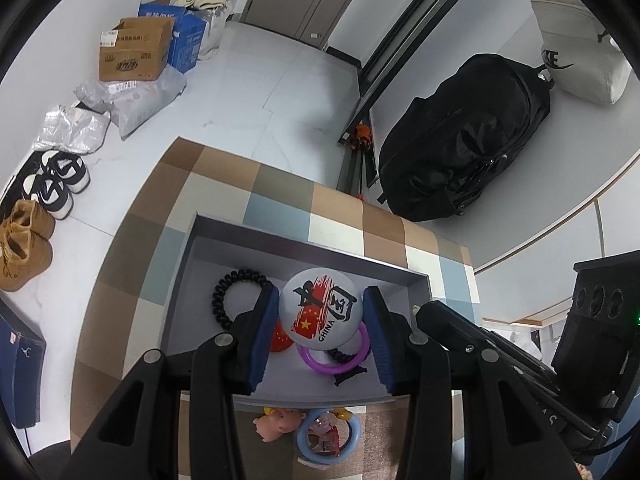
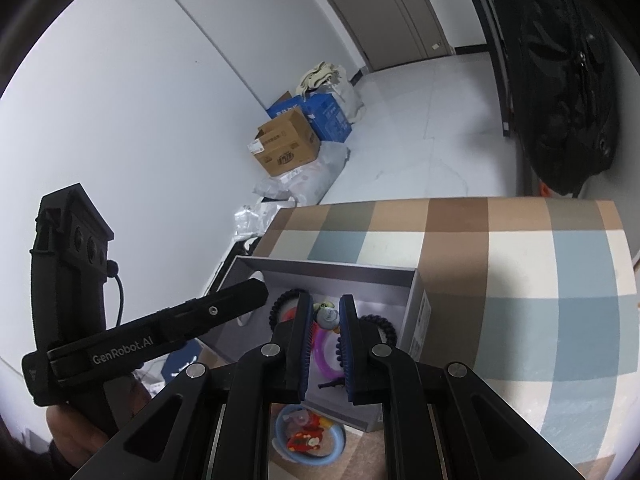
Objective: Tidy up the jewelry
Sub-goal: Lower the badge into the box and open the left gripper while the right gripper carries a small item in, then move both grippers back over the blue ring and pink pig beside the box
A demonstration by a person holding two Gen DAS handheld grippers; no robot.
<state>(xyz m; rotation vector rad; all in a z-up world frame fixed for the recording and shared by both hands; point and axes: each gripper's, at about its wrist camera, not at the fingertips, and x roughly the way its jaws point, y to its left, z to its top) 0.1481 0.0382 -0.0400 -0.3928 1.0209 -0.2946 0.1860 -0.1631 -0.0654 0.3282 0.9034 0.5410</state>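
My left gripper (image 1: 322, 300) is shut on a round white badge (image 1: 320, 312) printed with a red flag and "CHINA", and holds it over the open grey box (image 1: 192, 272). Inside the box lie a black spiral hair tie (image 1: 236, 300), a purple ring (image 1: 336, 364), a red piece (image 1: 280, 340) and a black beaded band (image 1: 340, 356). My right gripper (image 2: 326, 300) hovers over the same box (image 2: 320, 272) with its jaws nearly together, pinching a small grey-green trinket (image 2: 326, 316). A pink ring (image 2: 324, 344) and a black spiral band (image 2: 384, 328) show below it.
The box sits on a checked cloth (image 1: 280, 196) in brown, blue and white. In front of the box lie a pink pig toy (image 1: 276, 424) and a blue ring with a red charm (image 1: 328, 436). A black bag (image 1: 464, 140), cartons (image 1: 136, 52) and shoes (image 1: 52, 184) are on the floor.
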